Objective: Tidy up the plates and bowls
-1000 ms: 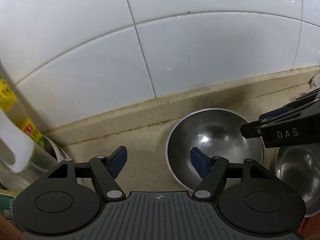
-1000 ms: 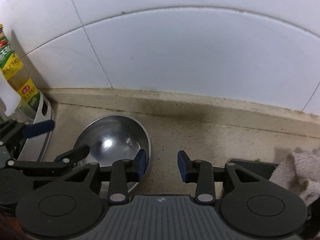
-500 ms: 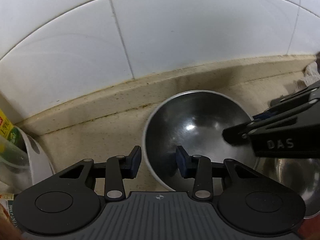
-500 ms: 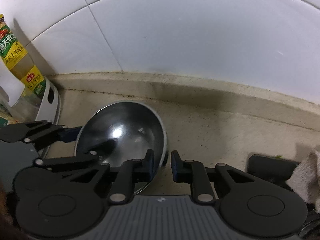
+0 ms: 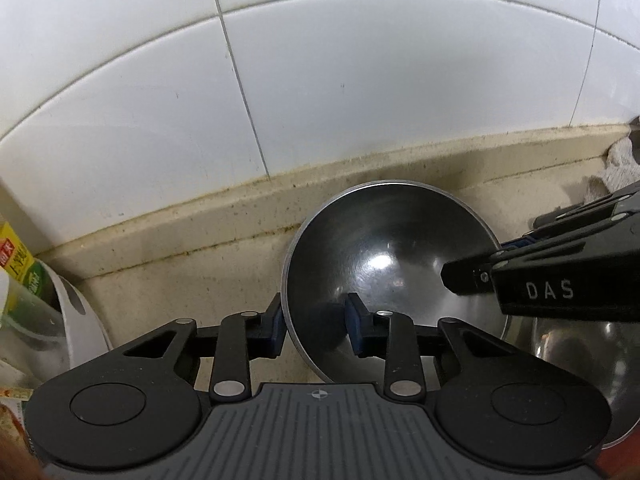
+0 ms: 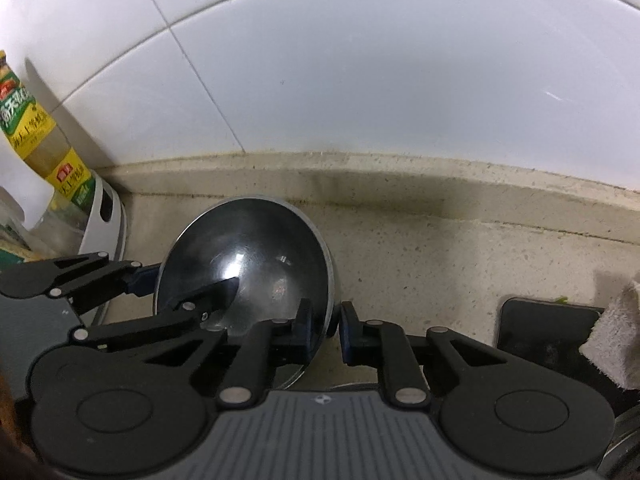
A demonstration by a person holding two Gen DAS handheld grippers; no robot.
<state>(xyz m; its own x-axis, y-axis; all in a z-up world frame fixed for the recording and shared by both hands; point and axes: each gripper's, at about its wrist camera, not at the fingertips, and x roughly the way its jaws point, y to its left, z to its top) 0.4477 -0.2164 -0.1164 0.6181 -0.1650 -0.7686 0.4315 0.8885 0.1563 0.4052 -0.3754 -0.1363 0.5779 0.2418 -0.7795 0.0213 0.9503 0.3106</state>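
Bowl [image 5: 392, 264]: on your counter [image 5: 192, 280], near the tiled wall [image 5: 320, 80].
Left gripper [image 5: 316, 322]: you clamp the bowl's left rim.
Right gripper [image 6: 325, 330]: you pinch its right rim.

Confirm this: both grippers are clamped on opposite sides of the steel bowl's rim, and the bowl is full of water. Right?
Not quite. The left gripper and right gripper are each shut on the rim of the steel bowl, on opposite sides, but the bowl holds no water: the left wrist view shows a bare, shiny interior.
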